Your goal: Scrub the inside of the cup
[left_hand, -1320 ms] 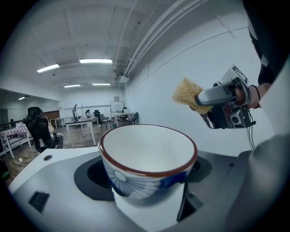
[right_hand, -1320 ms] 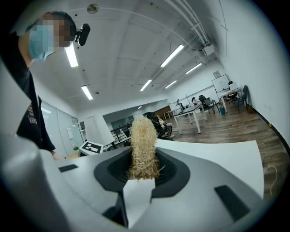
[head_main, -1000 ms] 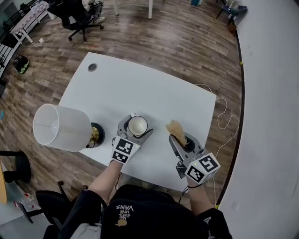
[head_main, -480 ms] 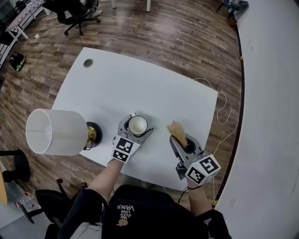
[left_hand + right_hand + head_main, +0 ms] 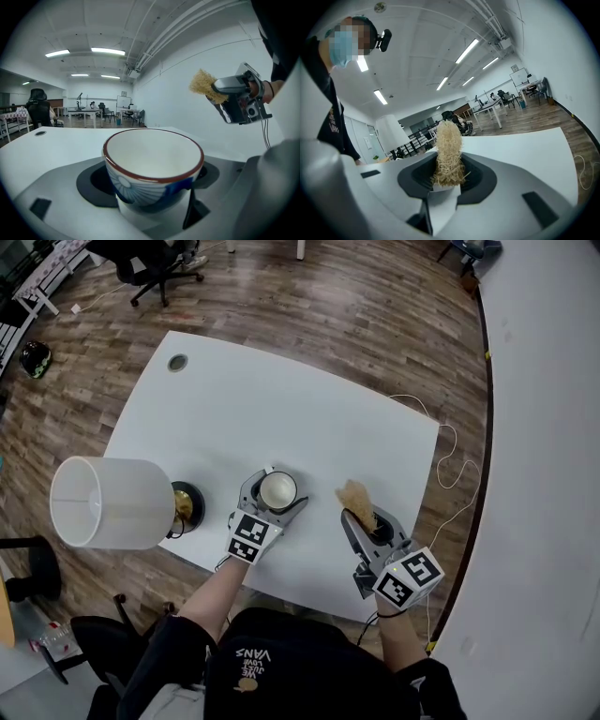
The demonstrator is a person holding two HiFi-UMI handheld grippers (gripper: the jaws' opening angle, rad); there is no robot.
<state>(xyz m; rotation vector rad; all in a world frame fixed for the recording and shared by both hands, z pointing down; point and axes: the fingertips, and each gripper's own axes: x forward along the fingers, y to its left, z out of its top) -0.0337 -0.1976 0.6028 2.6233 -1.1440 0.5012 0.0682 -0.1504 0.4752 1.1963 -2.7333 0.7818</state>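
Not much has changed in the last second. The left gripper [image 5: 272, 499] still has its two jaws closed around the cup [image 5: 277, 490], one on each side, and it holds the cup upright near the near edge of the white table [image 5: 281, 418]. The cup has a red rim and blue lines on the outside, and its white inside looks empty. The right gripper [image 5: 362, 514] is still to the right of the cup, and its jaws pinch the bottom of a straw scrubber [image 5: 354, 497] that sticks up out of them. The scrubber has not moved closer. It hangs in the air beside the cup, not touching it and not inside it. A lamp [image 5: 108, 502] with a white shade stands on the left, and only the view of it has slid a little. So the scrubbing has not begun yet. Both things are held and ready. I think the next move is to bring the scrubber left, over the cup's mouth, and push it down inside while the left gripper keeps the cup steady.
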